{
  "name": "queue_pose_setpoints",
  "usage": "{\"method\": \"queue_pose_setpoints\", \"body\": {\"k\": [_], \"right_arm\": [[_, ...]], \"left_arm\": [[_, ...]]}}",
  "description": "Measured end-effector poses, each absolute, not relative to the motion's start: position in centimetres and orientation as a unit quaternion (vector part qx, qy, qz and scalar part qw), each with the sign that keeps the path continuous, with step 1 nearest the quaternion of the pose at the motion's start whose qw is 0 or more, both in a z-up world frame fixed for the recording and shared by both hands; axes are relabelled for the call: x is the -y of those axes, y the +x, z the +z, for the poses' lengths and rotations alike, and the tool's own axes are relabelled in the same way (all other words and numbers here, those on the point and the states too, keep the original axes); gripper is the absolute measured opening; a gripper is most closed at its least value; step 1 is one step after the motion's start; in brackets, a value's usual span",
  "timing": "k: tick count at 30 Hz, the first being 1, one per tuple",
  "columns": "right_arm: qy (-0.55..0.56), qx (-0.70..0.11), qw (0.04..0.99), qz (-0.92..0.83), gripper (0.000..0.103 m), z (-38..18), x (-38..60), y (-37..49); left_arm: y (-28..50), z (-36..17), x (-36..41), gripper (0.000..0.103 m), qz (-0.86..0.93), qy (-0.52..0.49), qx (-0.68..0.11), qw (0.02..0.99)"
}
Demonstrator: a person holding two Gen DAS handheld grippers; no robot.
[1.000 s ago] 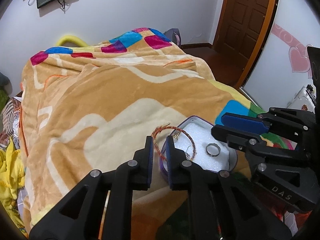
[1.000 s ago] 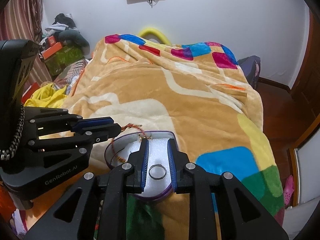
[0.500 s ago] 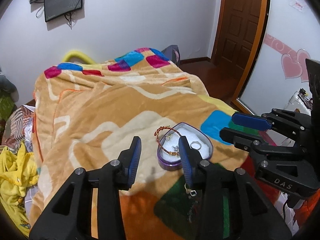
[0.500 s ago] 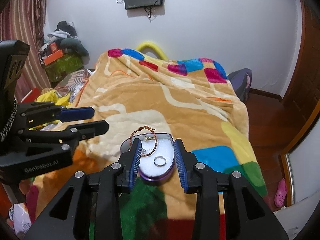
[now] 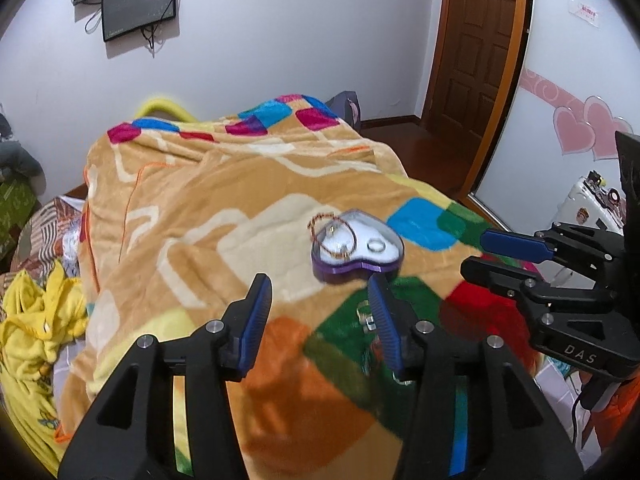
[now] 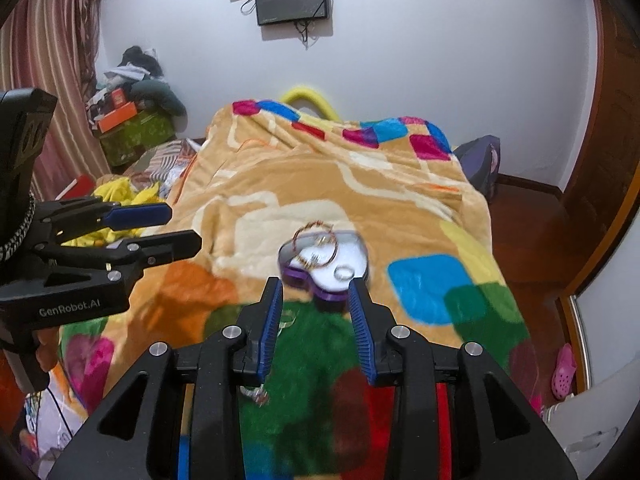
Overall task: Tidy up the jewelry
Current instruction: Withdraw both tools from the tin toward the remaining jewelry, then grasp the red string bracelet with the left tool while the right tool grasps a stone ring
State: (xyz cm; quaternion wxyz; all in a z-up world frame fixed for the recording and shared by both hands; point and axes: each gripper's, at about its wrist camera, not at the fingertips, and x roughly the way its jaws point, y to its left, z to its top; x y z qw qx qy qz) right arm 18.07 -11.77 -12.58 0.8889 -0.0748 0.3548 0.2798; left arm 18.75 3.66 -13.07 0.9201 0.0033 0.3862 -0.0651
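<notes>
Item: purple heart-shaped jewelry box with white padded lining [image 5: 357, 255], resting on the tan plush blanket with coloured squares [image 5: 224, 200] that covers the bed.
Contents: thin reddish-gold wire bracelet [image 5: 334, 236], lying partly over the box's far rim; plain silver ring [image 5: 376, 245] on the lining; small gold pieces beside the bracelet, too small to identify.
Left gripper [image 5: 320, 296]: black frame, blue pads, jaws opening, nothing between them, drawn clear of the box.
Right gripper [image 6: 316, 300]: jaws parted, empty, just short of the box's near edge.
Also on the blanket near the gripper tips: small metallic items, blurred.
</notes>
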Motion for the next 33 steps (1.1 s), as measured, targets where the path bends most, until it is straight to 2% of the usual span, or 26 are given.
{"method": "queue_pose_setpoints", "body": {"k": [15,21,24,26,29,30,31,33], "right_arm": [[-0.091,-0.449,0.836,0.303,0.031,-20.5,9.4,16.0],[-0.108,-0.443,0.834,0.311,0.031,-21.3,8.8,15.4],[-0.111,-0.435,0.835,0.317,0.03,-21.2,8.9,15.1],[-0.11,-0.432,0.836,0.32,0.022,-21.2,9.1,15.0],[-0.108,-0.426,0.839,0.32,0.02,-21.2,9.4,14.9],[-0.107,-0.423,0.841,0.319,0.019,-21.1,9.6,14.9],[-0.107,-0.423,0.842,0.318,0.01,-21.0,9.7,15.0],[-0.102,-0.422,0.844,0.315,0.01,-20.9,10.0,15.3]], "left_arm": [[15.7,-18.9,-4.3,0.049,-0.064,-0.009,-0.45,0.89],[15.7,-19.9,-3.6,0.049,-0.076,-0.005,-0.46,0.884],[16.1,-20.3,-3.1,0.041,-0.085,-0.004,-0.463,0.882],[16.4,-20.5,-2.7,0.035,-0.092,-0.003,-0.466,0.88],[16.9,-20.8,-2.1,0.026,-0.104,-0.002,-0.471,0.876],[17.1,-21.0,-1.9,0.026,-0.108,-0.001,-0.473,0.874],[17.2,-21.2,-1.6,0.025,-0.113,0.0,-0.475,0.873],[17.7,-21.6,-1.1,0.024,-0.12,0.001,-0.48,0.869]]}}
